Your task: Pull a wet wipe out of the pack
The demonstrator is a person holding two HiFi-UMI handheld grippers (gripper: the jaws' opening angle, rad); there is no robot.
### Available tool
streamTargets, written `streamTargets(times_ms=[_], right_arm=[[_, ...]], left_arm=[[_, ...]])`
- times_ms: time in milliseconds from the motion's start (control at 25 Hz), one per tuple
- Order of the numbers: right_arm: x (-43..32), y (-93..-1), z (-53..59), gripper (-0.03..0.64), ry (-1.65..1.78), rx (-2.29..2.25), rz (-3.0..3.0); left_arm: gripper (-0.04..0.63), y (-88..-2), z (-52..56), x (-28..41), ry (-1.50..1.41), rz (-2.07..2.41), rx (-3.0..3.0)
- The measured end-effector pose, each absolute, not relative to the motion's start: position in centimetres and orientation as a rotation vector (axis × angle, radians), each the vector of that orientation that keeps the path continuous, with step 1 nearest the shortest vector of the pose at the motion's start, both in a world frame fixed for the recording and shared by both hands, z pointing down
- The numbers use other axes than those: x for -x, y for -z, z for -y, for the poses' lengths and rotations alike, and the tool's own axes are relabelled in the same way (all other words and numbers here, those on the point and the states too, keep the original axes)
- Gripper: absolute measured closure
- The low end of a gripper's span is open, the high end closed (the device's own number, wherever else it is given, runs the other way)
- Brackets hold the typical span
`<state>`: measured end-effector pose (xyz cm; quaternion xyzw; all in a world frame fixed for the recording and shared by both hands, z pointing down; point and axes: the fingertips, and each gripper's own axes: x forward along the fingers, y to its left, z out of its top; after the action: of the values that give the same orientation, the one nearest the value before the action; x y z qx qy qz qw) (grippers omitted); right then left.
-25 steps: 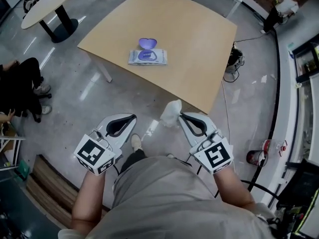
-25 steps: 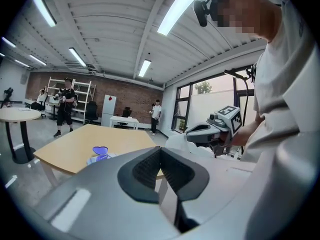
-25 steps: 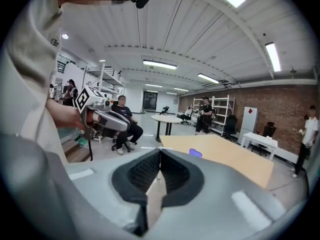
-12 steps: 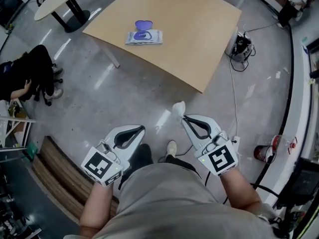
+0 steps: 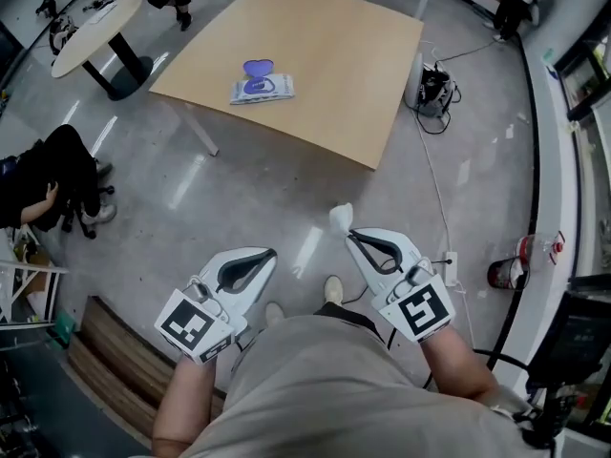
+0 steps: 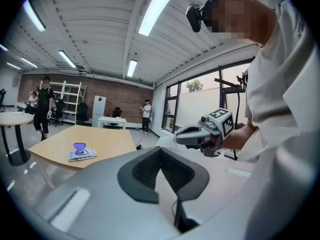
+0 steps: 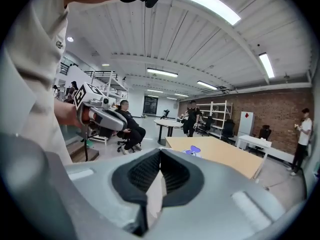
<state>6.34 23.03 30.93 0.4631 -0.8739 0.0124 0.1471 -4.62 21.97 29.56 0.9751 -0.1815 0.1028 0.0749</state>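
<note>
The wet wipe pack (image 5: 260,88) lies on the wooden table (image 5: 325,55) far ahead, its purple lid (image 5: 254,68) flipped open. The pack (image 6: 81,154) also shows small in the left gripper view, and the pack (image 7: 192,150) shows in the right gripper view. My right gripper (image 5: 349,237) is shut on a white wet wipe (image 5: 340,219), held over the floor well away from the table. The wipe (image 7: 156,194) sits pinched between the jaws. My left gripper (image 5: 270,253) is shut with nothing in it, level with the right one.
A round white table (image 5: 95,22) stands at the far left. A seated person in black (image 5: 48,170) is at the left. Cables and a black box (image 5: 431,89) lie by the table's right corner. A red item (image 5: 503,273) sits on the floor right. Wooden boards (image 5: 105,351) lie lower left.
The view has drawn back from the table, so the pack now looks smaller and farther away. Both grippers keep their pose, the right one still holding the wipe.
</note>
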Motion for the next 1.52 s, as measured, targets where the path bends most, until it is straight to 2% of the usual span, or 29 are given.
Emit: streamTargets(times_ms=[720,1520], right_arm=[[10.8,-29.6,-29.5,0.614,0.021,-1.399,2.470],[11.9,-29.9,-29.2,0.612,-0.033,-1.374,2.462]], left_arm=[[0.591,-30.4,-27.6,21.6,-0.285,0.453,-2.957],[0.591,-30.7,-27.1,21.4,-0.328,0.425,-2.946]])
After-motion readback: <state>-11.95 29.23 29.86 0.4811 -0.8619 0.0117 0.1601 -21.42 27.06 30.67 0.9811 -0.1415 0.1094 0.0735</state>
